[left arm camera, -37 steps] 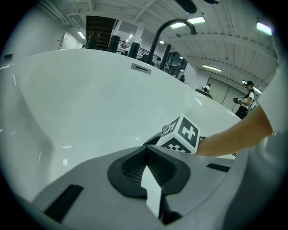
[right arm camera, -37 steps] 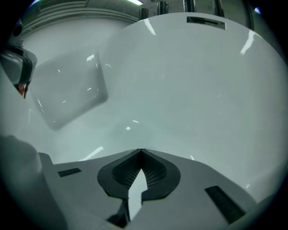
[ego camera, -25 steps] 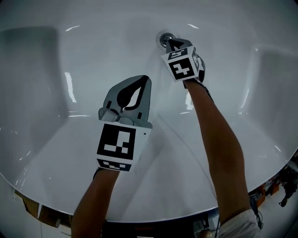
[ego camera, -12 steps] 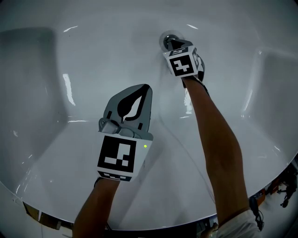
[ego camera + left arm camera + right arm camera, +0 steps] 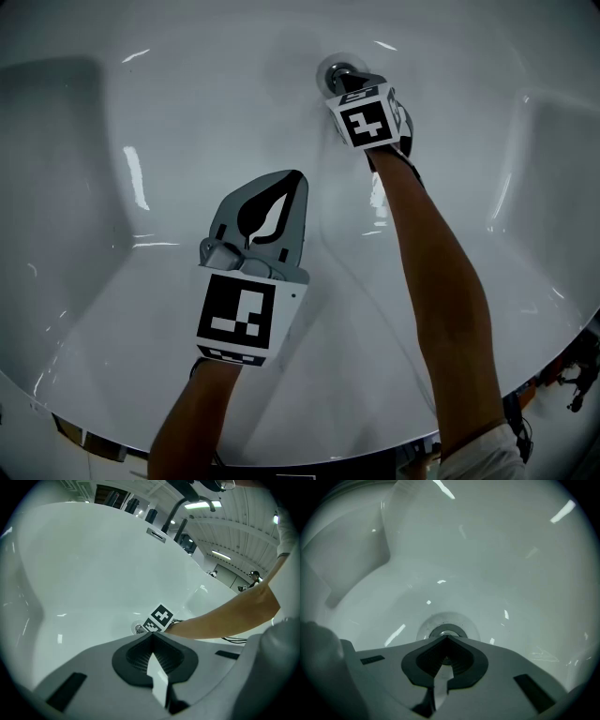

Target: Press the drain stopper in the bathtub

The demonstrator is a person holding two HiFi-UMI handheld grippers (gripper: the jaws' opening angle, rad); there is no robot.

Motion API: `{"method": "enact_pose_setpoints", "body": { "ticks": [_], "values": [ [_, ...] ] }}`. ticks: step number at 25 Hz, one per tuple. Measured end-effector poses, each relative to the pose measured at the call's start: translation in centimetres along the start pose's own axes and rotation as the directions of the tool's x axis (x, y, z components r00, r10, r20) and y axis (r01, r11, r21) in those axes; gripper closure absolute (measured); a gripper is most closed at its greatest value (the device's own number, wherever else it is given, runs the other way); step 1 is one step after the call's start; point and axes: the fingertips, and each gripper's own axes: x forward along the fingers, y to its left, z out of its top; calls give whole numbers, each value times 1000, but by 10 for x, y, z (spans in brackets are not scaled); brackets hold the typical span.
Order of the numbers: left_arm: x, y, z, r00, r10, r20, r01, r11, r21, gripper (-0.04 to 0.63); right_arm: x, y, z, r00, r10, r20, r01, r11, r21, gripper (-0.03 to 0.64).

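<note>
We start at the left. The left gripper (image 5: 293, 180) hangs over the middle of the bathtub (image 5: 169, 112). Its jaws are pressed together with nothing between them, and it is well apart from the drain.

The drain stopper (image 5: 334, 73) sits in the tub floor at the far end, up and to the right of the left gripper. It is a round metal disc inside a pale ring, so it has no long axis across the floor. Its face points up, and we judge its travel to run straight down.

The right gripper (image 5: 343, 84) is much the nearer one. Its jaws are closed together and empty, and it points steeply down. In the right gripper view the joined tips meet the stopper's near edge. We cannot confirm contact. The press should run down along the gripper's own line.
</note>
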Motion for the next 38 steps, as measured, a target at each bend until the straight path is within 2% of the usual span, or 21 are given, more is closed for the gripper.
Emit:
{"method": "enact_pose_setpoints", "body": {
  "ticks": [3,6,14,21,22,24,25,30,34,38],
  "values": [
    [-1,-1,0,1000,3,-10,-3,1000,-16,598,-1,2,0,1000,5,-13,-5,1000,7,600],
    [1,-1,0,1000,-8,4,8,1000,6,598,0,2,0,1000,12,-24,-11,1000,25,600],
    [1,-3,-3,1000,-10,-3,10,1000,11,598,2,-3,1,999,-14,-31,17,997,73,599],
    [0,-3,5,1000,9,-1,-9,1000,-4,598,-7,-4,-5,1000,26,-7,-25,993,119,595],
    [-1,-3,6,1000,12,-1,-12,1000,-9,598,-8,-3,-5,999,35,-4,-34,991,128,584],
    [-1,-2,6,1000,8,6,-8,1000,1,598,-10,2,-5,998,58,5,-58,989,136,467],
    [-1,-1,5,1000,6,8,-6,1000,6,598,-10,4,-6,998,66,4,-66,989,132,444],
    [-1,-3,2,1000,-2,11,1,1000,6,598,1,7,-10,999,35,-16,-33,994,104,402],
    [-2,-4,2,1000,20,-13,-21,998,-53,598,8,-3,-14,999,12,-41,-6,990,139,387],
    [0,-2,2,1000,0,9,0,1000,7,598,6,-8,-14,999,26,-31,-21,986,168,387]
  ]
}}
